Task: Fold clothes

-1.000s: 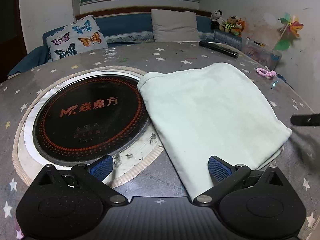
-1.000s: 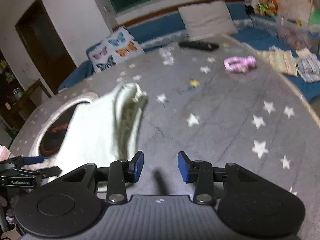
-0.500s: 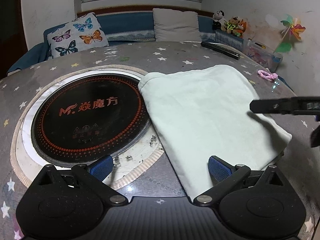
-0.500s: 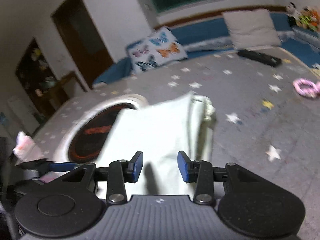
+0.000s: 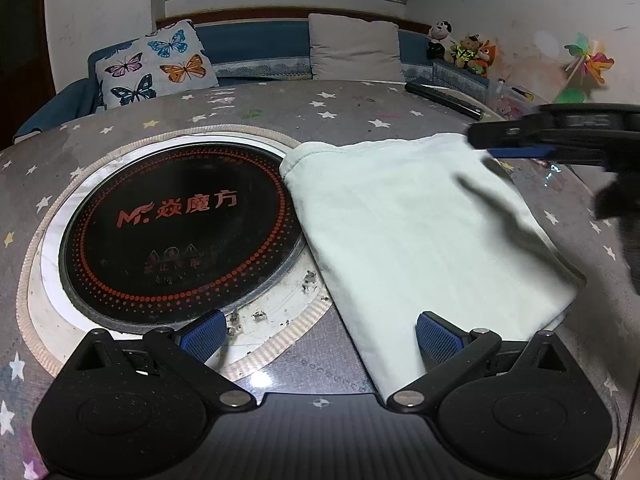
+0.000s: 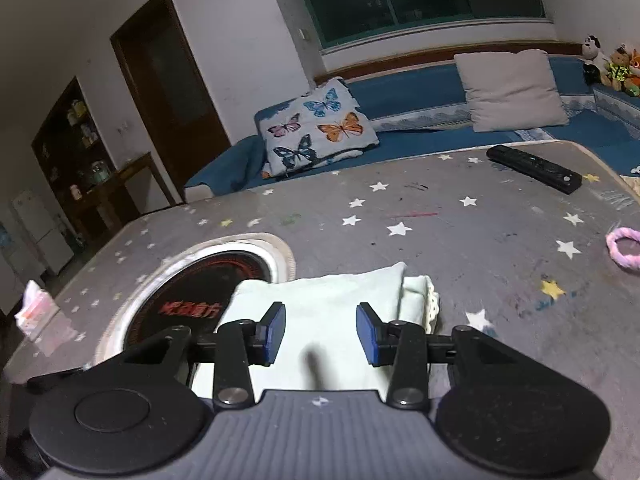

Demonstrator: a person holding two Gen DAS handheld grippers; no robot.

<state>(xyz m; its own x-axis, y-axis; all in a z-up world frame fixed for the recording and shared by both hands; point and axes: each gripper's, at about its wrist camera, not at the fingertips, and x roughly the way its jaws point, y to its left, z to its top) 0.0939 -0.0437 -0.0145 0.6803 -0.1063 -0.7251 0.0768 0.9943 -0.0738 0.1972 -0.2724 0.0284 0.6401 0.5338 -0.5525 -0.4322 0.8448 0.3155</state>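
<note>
On desk (image 5: 360, 112), folded cloth (image 5: 420, 232) lies flat beside round cooktop (image 5: 180, 232); left claw (image 5: 318, 334) and right claw (image 6: 321, 334) both spread, gripping nothing.

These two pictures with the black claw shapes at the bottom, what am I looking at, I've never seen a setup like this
A person holds a two-finger gripper in each hand, and each gripper carries a wide-angle camera looking forward along its fingers. One picture comes from the left gripper, the other from the right gripper; both are open and hold nothing. The right gripper also shows in the left view, hovering over the far corner of the cloth. On the star-patterned table lies a folded pale green garment, beside a round black cooktop set into the table. A remote control and a pink ring lie further off.
</note>
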